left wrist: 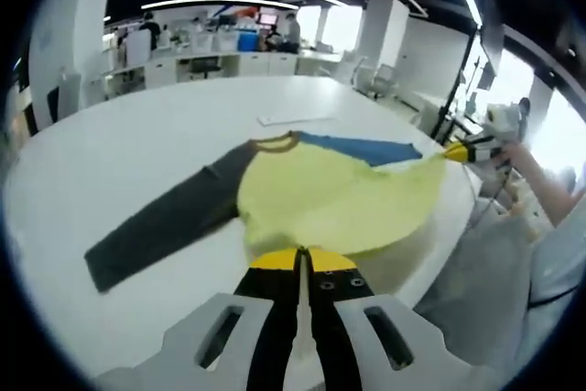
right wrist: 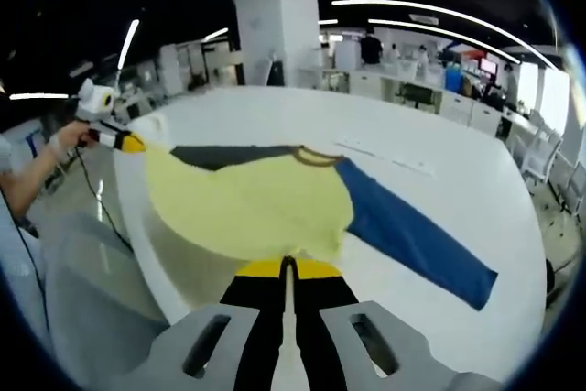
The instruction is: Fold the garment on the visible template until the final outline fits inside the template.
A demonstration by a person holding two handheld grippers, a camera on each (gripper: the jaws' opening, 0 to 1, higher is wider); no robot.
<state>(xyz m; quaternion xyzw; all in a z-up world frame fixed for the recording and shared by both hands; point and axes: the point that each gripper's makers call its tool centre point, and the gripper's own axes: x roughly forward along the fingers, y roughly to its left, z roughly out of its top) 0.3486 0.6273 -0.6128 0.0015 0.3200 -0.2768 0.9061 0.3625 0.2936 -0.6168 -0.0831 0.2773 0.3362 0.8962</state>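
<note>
I hold the yellow shirt (left wrist: 339, 199) stretched above the white table (left wrist: 110, 162), left gripper (left wrist: 299, 261) and right gripper (right wrist: 288, 268) each clamped on its hem; next, fold it over.

No readable text.
No words, labels, brand marks, numbers or signs can be made out in the left or right gripper view.

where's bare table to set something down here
Bare table lies beyond the dark grey sleeve and past the collar up to the thin strip. More lies beyond the blue sleeve. The near edge is crowded: yellow shirt body, left gripper and right gripper.
</note>
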